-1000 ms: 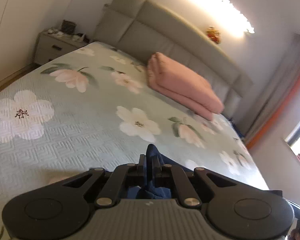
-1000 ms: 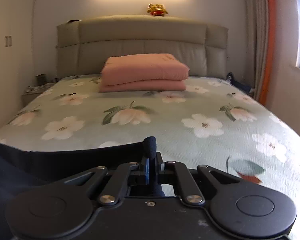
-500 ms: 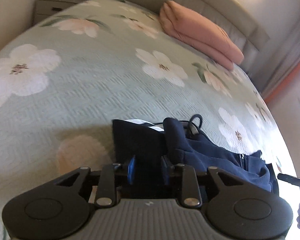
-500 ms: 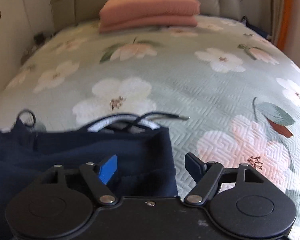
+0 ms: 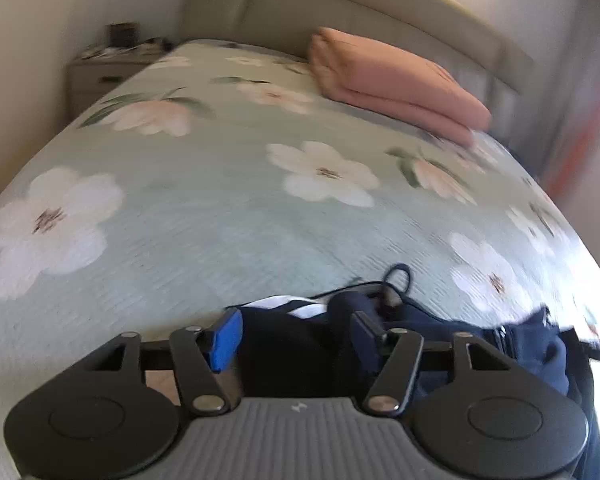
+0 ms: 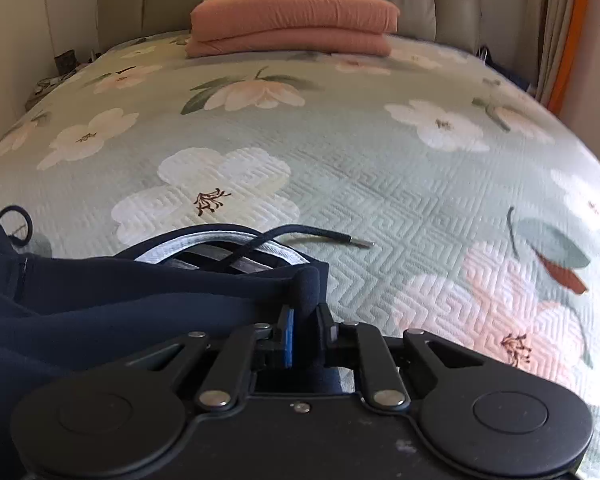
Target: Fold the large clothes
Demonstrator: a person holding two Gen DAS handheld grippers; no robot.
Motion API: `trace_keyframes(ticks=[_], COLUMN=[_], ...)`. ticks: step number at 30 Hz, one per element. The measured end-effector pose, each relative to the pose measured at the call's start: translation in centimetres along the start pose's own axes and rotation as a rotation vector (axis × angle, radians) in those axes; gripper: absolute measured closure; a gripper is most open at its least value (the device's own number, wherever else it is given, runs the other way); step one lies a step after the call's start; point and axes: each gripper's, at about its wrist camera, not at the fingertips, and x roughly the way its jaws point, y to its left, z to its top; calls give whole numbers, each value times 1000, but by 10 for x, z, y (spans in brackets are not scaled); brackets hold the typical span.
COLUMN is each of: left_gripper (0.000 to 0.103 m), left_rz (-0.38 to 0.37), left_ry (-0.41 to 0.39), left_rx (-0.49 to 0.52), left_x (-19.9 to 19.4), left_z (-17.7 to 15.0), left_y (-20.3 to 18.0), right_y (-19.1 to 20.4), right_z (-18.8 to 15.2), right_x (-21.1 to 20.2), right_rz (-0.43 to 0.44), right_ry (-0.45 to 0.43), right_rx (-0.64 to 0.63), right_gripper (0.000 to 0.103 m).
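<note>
A navy hooded garment (image 5: 480, 340) lies crumpled at the near edge of the bed, its white-lined opening and drawstring (image 6: 324, 238) facing the headboard. My left gripper (image 5: 296, 330) hovers over the garment's left part; its jaws are opening and stand wide, with cloth lying between them but not pressed. My right gripper (image 6: 305, 320) is closing, and its pads pinch a raised fold at the right corner of the navy garment (image 6: 120, 304).
The bed has a pale green floral quilt (image 5: 180, 220). A folded pink blanket (image 6: 296, 16) rests against the padded headboard. A nightstand (image 5: 100, 76) stands at the far left, and curtains (image 6: 560, 28) hang at the right.
Both grippers sank toward the bed with the garment. The left jaws went from shut on the cloth to wide. The right jaws opened wide, then closed on a fold at the garment's corner.
</note>
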Motion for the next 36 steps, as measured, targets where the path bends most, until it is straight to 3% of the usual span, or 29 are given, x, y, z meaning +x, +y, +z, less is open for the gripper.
trace_keyframes(ticks=[1,4,7,10,12,13,14,16,18,20,22,25,28,30,32,34,36], left_gripper=[23,28,28,27,30,68,89,89,89,89,89,89,89,88,86,81,75], left_rz=[-31,-104,-89,-185,-174,-152,-97,4,19,-22,-97,-84,8,28,42,51,76], left_ry=[34,164,113,94,130,161,201,211,124,-13,-52,-127,-64,-16,-33,-40,-49], left_rx=[12,16,-15,-89,-12,44,115,231,247,100,-75,-153,-164,-193,-173,-134,-99], left_x=[9,37,31,28,40,47,58,67,51,17,6,16,57,84,92,87,80], left_z=[2,2,1,4,9,11,10,6,10,25,35,29,12,-6,-18,-17,-12], left_y=[-3,-11,-11,-4,-17,-26,-38,-59,-66,-46,-15,5,11,17,16,14,15], right_y=[1,6,12,15,14,14,13,15,20,19,15,24,42,47,42,44,43], right_z=[0,1,-1,-6,-8,-8,-9,-10,-10,-4,11,35,45,36,20,11,13], right_x=[-1,-8,-13,-14,-12,-9,-8,-10,-28,-51,-61,-57,-9,36,72,74,67], right_rz=[-11,-23,-23,-19,-18,-16,-19,-45,-114,-168,-157,-130,-171,-231,-262,-310,-296], right_ry=[-13,-55,-62,-62,-51,-46,-45,-63,-144,-234,-283,-355,-293,-174,-44,-55,-63], right_rx=[0,6,-33,-62,-49,-38,-21,8,3,3,19,1,-60,-105,-93,-135,-125], right_gripper=[89,89,89,89,89,89,90,96,97,98,98,98,98,98,99,98,96])
